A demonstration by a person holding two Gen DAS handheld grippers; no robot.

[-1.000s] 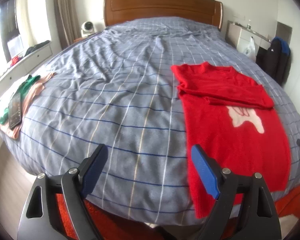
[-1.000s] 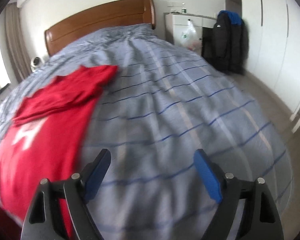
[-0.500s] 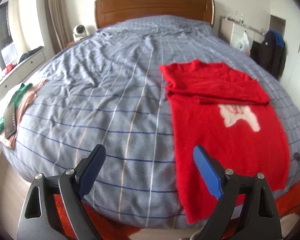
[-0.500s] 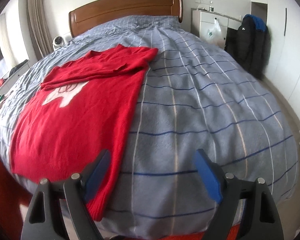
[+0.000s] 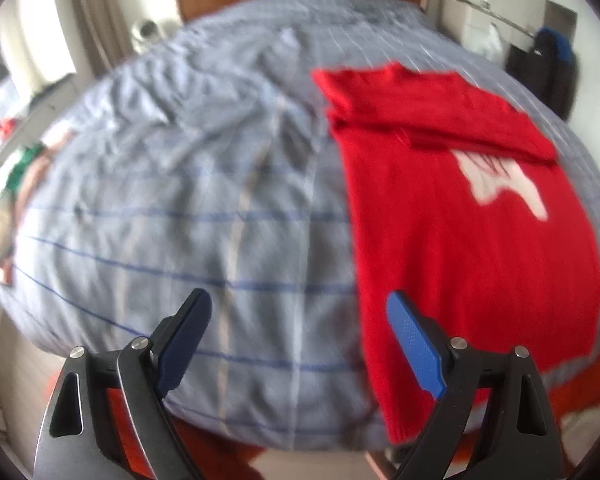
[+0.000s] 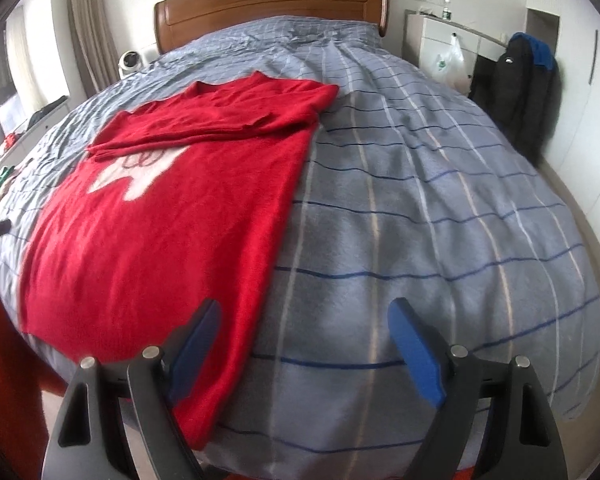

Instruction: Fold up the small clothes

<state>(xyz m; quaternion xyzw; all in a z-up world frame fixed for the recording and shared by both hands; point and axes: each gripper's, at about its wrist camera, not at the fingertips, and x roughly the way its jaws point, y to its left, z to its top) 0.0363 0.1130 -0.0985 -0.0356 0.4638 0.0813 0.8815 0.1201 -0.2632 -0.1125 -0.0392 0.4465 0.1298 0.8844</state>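
On my left wrist view, the left gripper (image 5: 298,320) has dropped closer to the bed (image 5: 180,200) than a second ago, and the picture is smeared with motion. Its jaws stand wide apart, holding nothing. The red sweater (image 5: 460,240) lies flat with its sleeves folded across the chest; its near hem corner now sits just past my right-hand pad.

On my right wrist view, the right gripper (image 6: 304,332) has swung across, so the red sweater (image 6: 160,232) fills the left half and its hem corner sits at my left-hand pad. Jaws apart, empty. I judge both hands are lining up on the hem.
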